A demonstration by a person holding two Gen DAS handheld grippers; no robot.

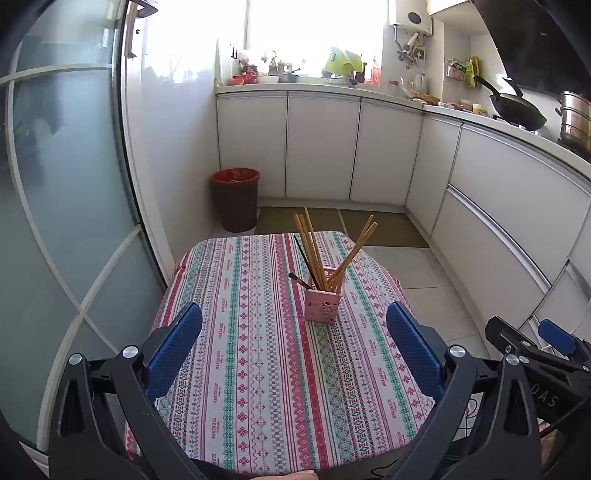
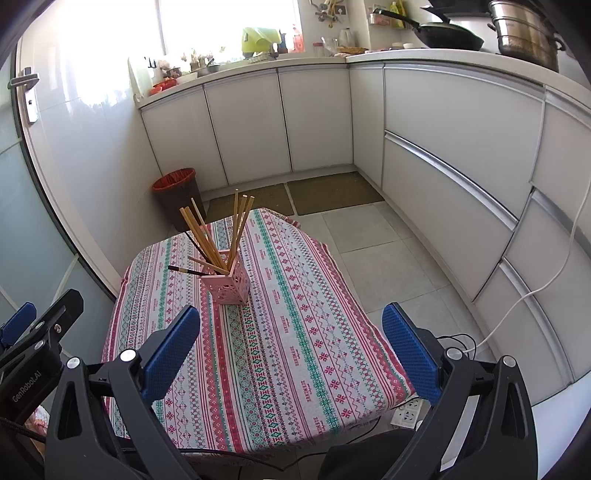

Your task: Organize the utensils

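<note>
While nothing is gripped by either tool, the pink holder is seen standing upright on the table, toward its far half and near the middle of its width. A bundle of wooden chopsticks is held in it, fanned out in two leaning groups, and a few dark chopsticks are propped among them, one lying low over the holder's rim and pointing to the left. The holder's walls are pierced with an openwork pattern. A striped cloth in red, green and white is spread over the table, and no other utensils are seen on it.

The left tool is held over the near edge of the table, its blue pads spread wide apart and empty, with the holder well beyond them. The right tool is likewise held spread and empty over the table's near right part; the holder appears beyond and to the left of its pads. Each tool is glimpsed at the edge of the other's view.

Beyond the table, a dark bin with a red liner is set on the floor by the white cabinets, and two mats are laid before them. A black wok and a steel pot are seen on the counter at the right.
</note>
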